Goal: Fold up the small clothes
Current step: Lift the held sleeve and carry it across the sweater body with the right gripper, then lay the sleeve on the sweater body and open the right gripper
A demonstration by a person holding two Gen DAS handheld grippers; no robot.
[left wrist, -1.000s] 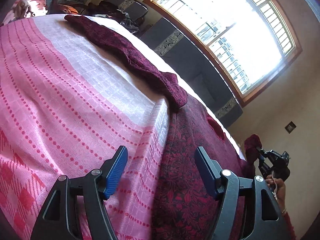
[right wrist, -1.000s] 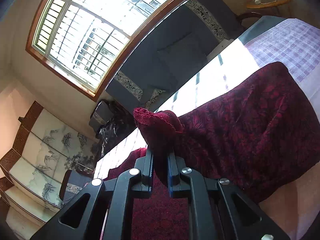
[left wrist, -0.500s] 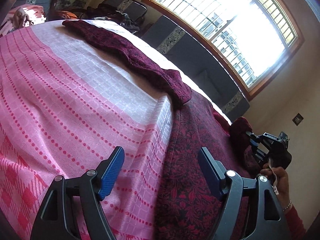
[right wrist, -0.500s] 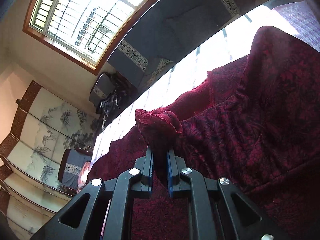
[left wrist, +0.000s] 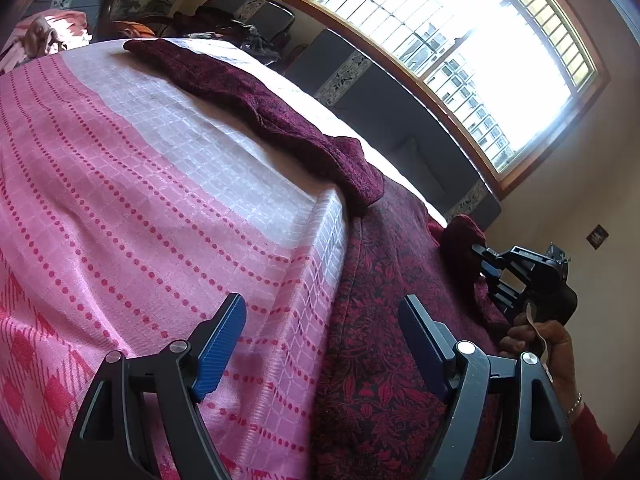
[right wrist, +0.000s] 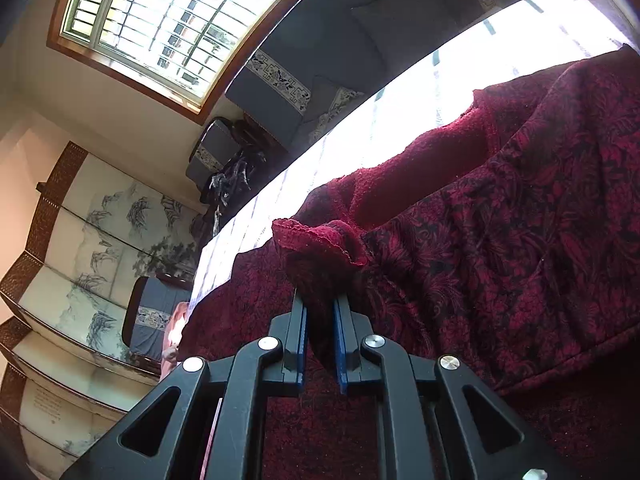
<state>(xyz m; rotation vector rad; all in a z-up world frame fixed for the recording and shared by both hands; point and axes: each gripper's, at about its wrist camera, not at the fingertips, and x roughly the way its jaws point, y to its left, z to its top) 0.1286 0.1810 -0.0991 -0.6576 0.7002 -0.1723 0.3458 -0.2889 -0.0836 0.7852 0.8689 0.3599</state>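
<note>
A dark red garment [left wrist: 384,360] with a leafy print lies spread across a pink checked bedcover [left wrist: 160,208], one knitted maroon sleeve [left wrist: 248,96] stretched away toward the far end of the bed. The left gripper [left wrist: 320,344] hangs low over the cloth with its blue-padded jaws spread wide and nothing between them; below it runs the line where the garment's edge meets the pink cover. Its lower part runs off the bottom of the view.

The right gripper [right wrist: 320,312] has its jaws pressed together, pinching the cuff of the other sleeve [right wrist: 320,248], which bunches up above the pads. How much cloth sits inside the grip is hidden by the fold itself. In the left wrist view a hand [left wrist: 536,340] with a bracelet holds that gripper at the bed's right side, its sleeve cut off by the frame.

Behind the bed stands a grey upholstered bench [right wrist: 320,48] under a barred window [left wrist: 472,40] so bright that the near bedding washes out white.
</note>
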